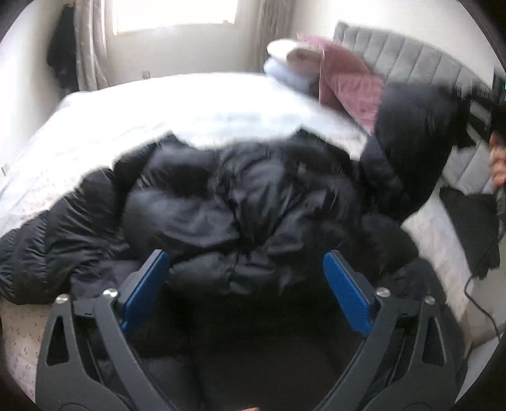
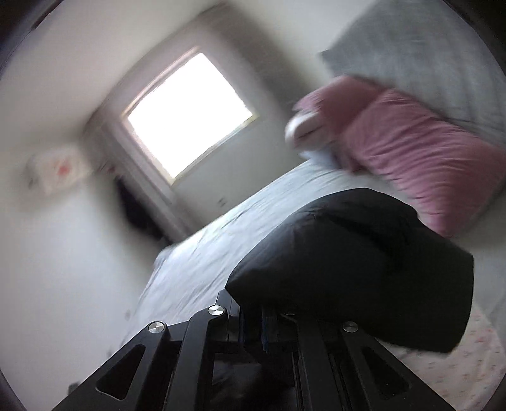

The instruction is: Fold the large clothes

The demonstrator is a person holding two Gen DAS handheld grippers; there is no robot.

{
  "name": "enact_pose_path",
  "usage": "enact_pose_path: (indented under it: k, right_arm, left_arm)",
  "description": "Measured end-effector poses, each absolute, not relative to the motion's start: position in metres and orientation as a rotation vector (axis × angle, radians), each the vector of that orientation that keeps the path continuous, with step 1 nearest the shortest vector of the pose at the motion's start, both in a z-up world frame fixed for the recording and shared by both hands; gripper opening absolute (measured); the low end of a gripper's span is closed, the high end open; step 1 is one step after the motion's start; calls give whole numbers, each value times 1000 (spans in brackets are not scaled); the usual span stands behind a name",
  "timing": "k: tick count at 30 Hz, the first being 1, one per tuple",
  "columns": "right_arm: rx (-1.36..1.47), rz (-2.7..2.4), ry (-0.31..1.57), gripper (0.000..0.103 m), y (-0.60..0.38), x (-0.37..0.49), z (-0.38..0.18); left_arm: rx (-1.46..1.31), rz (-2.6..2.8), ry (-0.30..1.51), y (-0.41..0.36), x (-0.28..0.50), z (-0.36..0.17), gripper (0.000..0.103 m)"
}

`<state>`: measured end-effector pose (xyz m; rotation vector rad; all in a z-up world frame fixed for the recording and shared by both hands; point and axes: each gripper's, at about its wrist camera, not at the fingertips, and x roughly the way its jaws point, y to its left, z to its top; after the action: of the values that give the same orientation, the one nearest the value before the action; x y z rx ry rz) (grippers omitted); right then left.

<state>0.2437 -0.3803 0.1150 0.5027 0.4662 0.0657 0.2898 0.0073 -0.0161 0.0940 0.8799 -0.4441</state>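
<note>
A large black puffer jacket (image 1: 227,202) lies crumpled on the white bed (image 1: 177,104). My left gripper (image 1: 246,268) is open, its blue pads on either side of the jacket's near edge, just above the fabric. One part of the jacket (image 1: 411,132) is lifted up at the right. In the right wrist view my right gripper (image 2: 253,322) is shut on a fold of the black jacket (image 2: 357,272) and holds it above the bed (image 2: 221,240). Both views are blurred by motion.
A pink pillow (image 1: 348,79) and a white pillow (image 1: 284,57) lean on the grey headboard (image 1: 420,60) at the far right. A window (image 1: 174,15) and curtains are behind the bed. A dark cloth and a cable (image 1: 480,284) lie beside the bed's right edge.
</note>
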Motion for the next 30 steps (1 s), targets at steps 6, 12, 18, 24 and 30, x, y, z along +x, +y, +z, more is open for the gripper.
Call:
enact_pose_path:
  k: [6,12,18,24,30]
  right_arm:
    - [308,241,581,7,-261,277,98]
    - [266,384,757,14,-195,307,38]
    - [370,495,822,18,-184,307,-15]
    - [352,542,806,27,-185,300,-22]
    - [355,577,803,35,-183,294,-23]
  left_arm:
    - [23,-422,910,38,288,-23,88]
    - [-43,-371,847,68,297,2,88]
    - [-153,-422,837,68,315,21,88]
    - [-261,-573,902,29,351,36,88]
    - [-305,-743,1064,-35,381,27,88]
